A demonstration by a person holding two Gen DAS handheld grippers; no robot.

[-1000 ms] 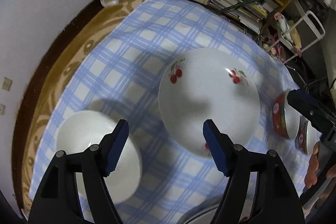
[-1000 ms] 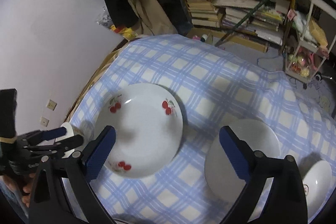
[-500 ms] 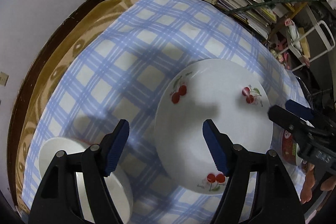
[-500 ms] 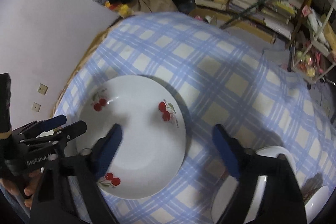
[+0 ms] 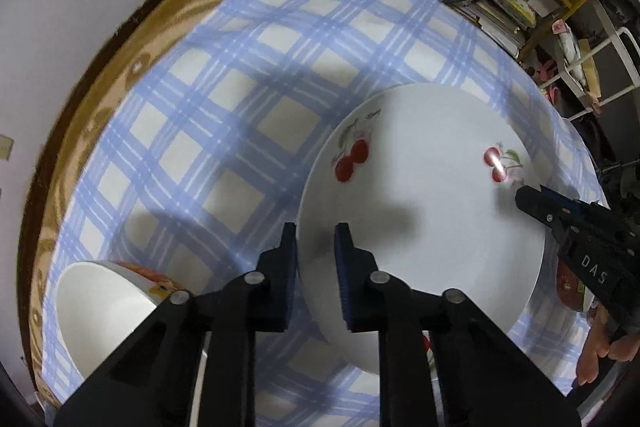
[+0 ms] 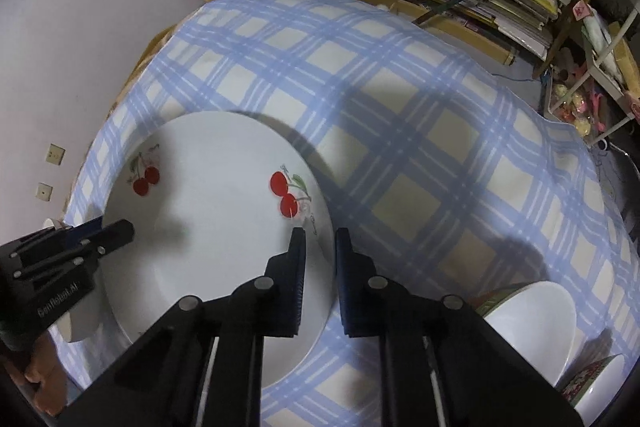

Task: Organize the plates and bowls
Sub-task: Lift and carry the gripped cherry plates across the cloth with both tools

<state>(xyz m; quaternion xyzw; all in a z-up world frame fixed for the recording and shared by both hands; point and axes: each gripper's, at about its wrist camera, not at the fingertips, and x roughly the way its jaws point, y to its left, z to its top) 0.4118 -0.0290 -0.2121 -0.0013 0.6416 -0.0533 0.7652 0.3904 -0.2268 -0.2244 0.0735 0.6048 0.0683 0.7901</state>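
A large white cherry-print plate [image 5: 424, 211] lies on a blue-checked surface [image 5: 208, 131]. In the left wrist view, the left gripper [image 5: 315, 251] at lower centre has just closed onto the plate's left rim, one pad on each side. In the right wrist view, the right gripper [image 6: 320, 255] has likewise just closed on the plate's right rim. A white bowl [image 5: 100, 307] sits lower left, beside the left gripper.
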